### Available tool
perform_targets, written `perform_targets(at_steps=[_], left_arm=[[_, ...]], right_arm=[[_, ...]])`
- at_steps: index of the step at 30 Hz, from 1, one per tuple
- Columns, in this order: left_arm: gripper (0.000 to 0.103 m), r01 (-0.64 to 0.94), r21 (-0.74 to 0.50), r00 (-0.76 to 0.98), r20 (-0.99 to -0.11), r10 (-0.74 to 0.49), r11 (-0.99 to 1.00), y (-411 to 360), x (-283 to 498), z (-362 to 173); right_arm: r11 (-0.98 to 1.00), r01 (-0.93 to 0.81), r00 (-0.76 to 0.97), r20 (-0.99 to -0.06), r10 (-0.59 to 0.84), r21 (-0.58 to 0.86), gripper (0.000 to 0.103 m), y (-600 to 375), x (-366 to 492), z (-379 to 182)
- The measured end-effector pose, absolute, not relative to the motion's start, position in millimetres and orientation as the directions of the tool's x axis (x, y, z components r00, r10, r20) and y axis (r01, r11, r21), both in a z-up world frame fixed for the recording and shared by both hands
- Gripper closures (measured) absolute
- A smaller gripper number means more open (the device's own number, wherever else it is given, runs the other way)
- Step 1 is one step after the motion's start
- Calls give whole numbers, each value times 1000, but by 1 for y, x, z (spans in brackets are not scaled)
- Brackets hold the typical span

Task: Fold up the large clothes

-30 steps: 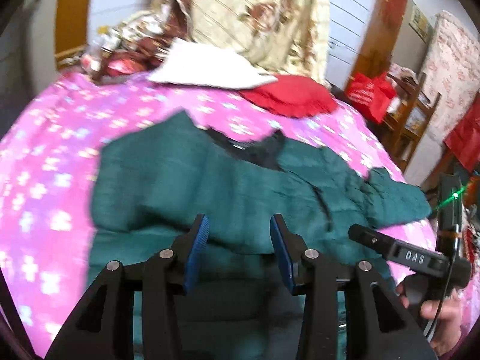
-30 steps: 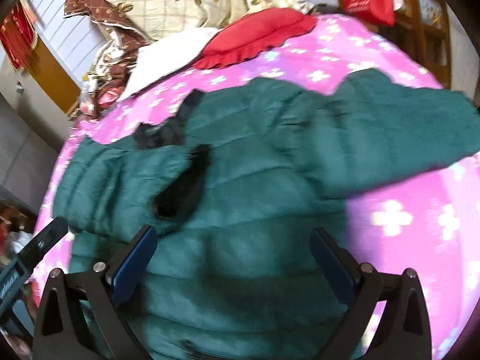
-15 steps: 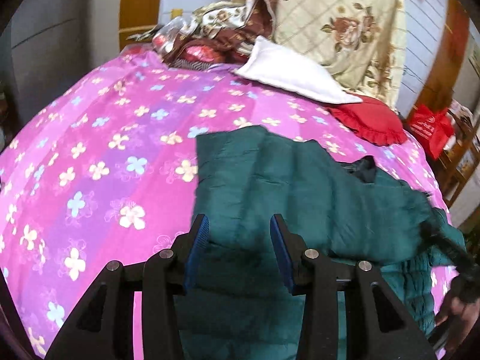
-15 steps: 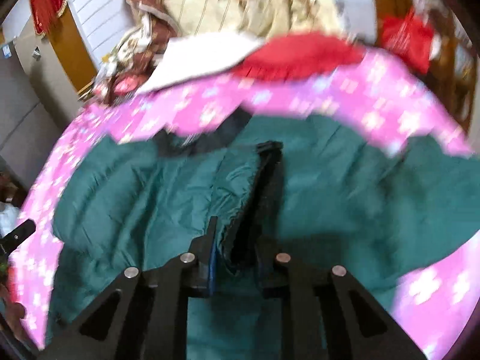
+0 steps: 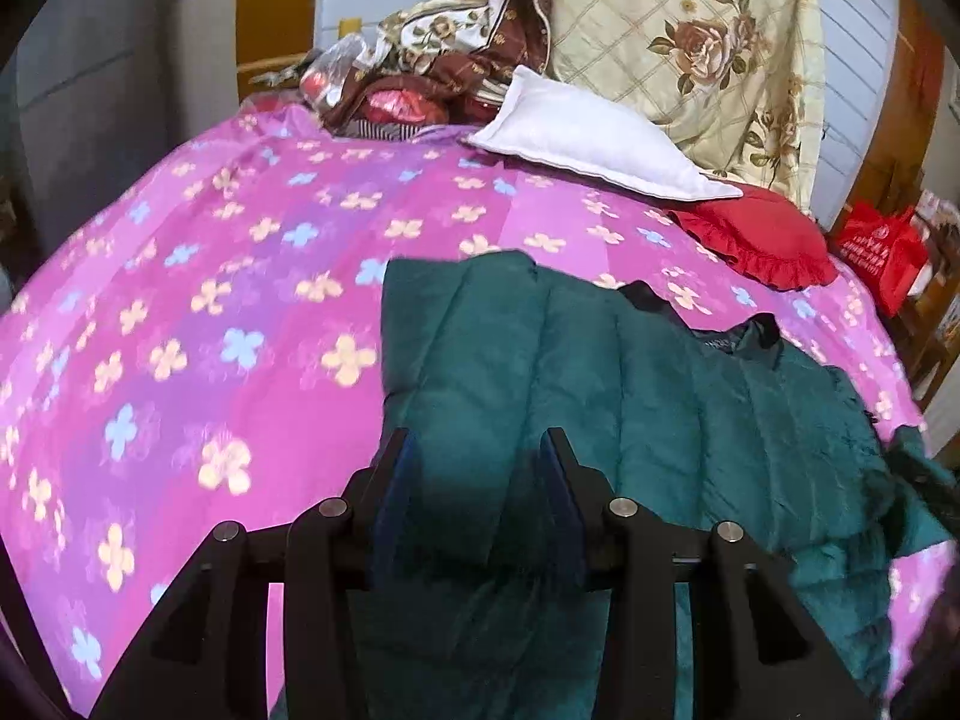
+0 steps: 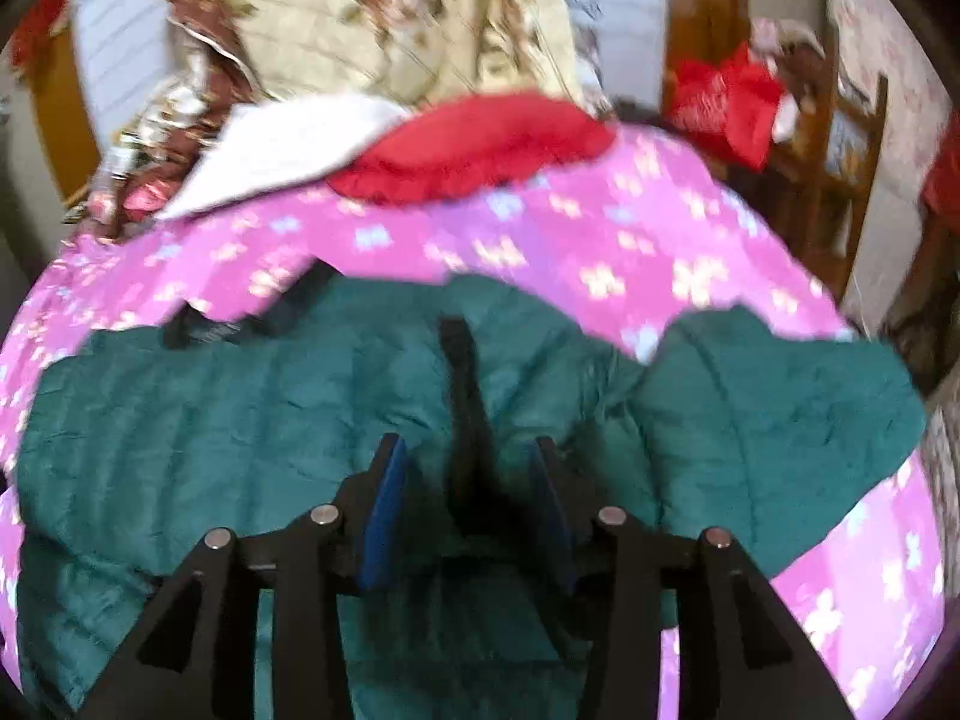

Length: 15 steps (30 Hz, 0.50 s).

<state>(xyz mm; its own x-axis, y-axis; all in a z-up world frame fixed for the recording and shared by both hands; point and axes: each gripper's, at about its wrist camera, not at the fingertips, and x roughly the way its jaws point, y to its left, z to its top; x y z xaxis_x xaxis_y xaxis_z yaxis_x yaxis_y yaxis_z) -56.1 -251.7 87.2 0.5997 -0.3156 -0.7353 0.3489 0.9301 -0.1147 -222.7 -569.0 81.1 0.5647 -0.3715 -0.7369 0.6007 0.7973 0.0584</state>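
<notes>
A dark green padded jacket (image 5: 660, 396) lies spread on a pink flowered bedspread (image 5: 210, 300), its black collar (image 5: 738, 336) towards the pillows. My left gripper (image 5: 477, 450) is at the jacket's near left side. Its jaws stand a little apart, with a thick fold of green fabric pinched between the pads. In the right wrist view the jacket (image 6: 240, 408) fills the middle, one sleeve (image 6: 780, 408) out to the right. My right gripper (image 6: 467, 450) is opening. The jacket's dark front edge strip (image 6: 459, 372) runs up between its jaws, free of the pads.
A white pillow (image 5: 588, 138), a red frilled cushion (image 5: 762, 246) and a floral quilt (image 5: 690, 48) are stacked at the head of the bed. A red bag (image 5: 876, 246) and wooden furniture (image 6: 840, 138) stand beyond the right edge. Bare bedspread lies left of the jacket.
My right gripper went from wide open to shut on the jacket's dark front edge, then its jaws parted. The left view swung left, so more bedspread shows; its jaws kept their width.
</notes>
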Motion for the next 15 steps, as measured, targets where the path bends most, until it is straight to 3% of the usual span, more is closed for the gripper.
perform_targets(at_steps=[6,11,15], left_arm=[[81,343,-74,598,-752,-278,937,-271,-45,71],[81,334,-73,602,-751,-272,940,-273,-39,61],[80,343,-75,592,-756,-278,936,-276,-37,53]], right_arm=[[899,383,662,-741,-108,211,58,-534,-186,83],[886,464,554,-789,-267,26,59,-538,-157,55],[847,531,520,-800,-297,31,57,-567,-158,32]])
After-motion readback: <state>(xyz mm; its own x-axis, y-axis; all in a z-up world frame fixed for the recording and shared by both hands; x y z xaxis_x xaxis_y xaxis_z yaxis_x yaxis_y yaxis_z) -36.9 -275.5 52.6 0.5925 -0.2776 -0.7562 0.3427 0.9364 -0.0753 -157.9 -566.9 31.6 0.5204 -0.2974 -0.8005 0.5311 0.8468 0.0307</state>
